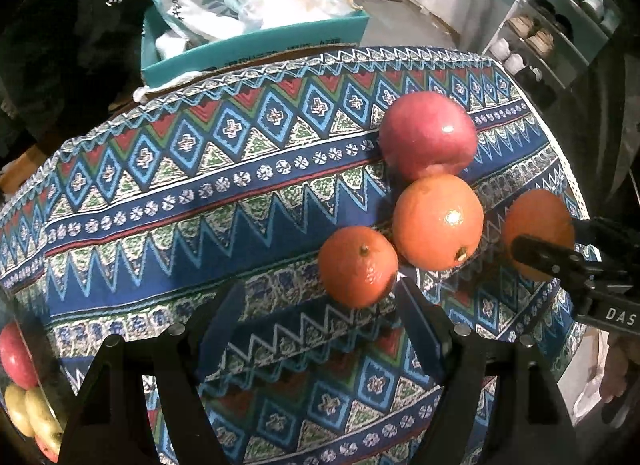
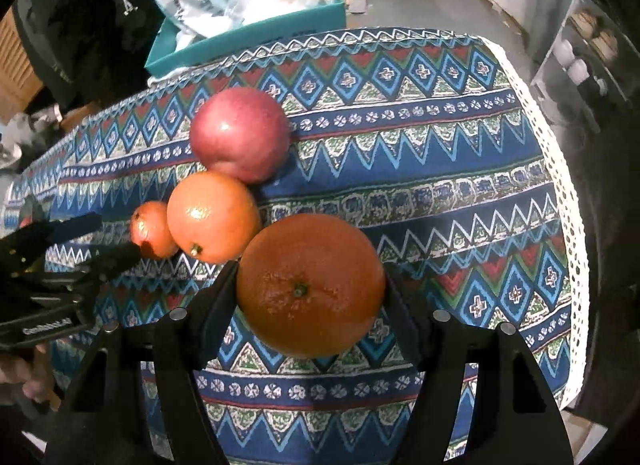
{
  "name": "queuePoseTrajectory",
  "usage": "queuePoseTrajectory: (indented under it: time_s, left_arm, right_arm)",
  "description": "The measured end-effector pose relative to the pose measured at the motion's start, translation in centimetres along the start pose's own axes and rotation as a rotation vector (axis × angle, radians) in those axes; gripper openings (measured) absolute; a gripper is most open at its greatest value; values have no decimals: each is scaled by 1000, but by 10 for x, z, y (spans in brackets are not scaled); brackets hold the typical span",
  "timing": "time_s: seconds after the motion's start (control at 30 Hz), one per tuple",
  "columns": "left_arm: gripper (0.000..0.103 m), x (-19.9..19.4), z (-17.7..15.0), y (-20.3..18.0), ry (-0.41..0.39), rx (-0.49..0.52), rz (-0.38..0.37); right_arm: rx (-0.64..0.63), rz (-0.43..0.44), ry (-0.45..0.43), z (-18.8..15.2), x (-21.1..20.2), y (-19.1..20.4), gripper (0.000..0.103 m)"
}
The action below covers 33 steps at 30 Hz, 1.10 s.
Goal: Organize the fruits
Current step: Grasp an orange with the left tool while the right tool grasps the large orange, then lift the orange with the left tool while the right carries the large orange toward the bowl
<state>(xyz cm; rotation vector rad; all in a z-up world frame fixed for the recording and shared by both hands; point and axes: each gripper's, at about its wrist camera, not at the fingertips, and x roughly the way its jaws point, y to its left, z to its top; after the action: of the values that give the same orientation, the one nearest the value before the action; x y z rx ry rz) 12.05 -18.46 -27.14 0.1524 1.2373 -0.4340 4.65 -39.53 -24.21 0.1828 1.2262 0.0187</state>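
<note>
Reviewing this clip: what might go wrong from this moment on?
1. The right gripper brackets the large orange at its widest girth; the round fruit may slip out when lifted.
2. The open left gripper sits beside the small tangerine, which touches the medium orange; a nudge could roll both.

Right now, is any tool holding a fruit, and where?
The right tool grips the big orange by its two sides. The left tool is open, holding nothing.

fruit cluster [image 1: 428, 201] blocks right, tablecloth [image 1: 200, 205] seemingly open left
</note>
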Motion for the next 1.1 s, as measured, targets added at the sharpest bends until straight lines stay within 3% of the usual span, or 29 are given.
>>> queuePoseTrajectory:
  time_s: [0.4,0.5,0.63,1.1]
  left_arm:
    - [79,23,8,-1,28,-34,-52]
    - [70,26,10,-2,37,-39,-76]
    - [49,30,9,-6,49,-33,-123]
    - [47,-7,6,-3,-32,-9,-93]
  right_arm:
    - [27,8,5,3,12,-5,70]
    - [27,10,1,3,14,-5,70]
    - [28,11,2,4,16,-1,70]
    - [4,9,-50,13,2,13,70]
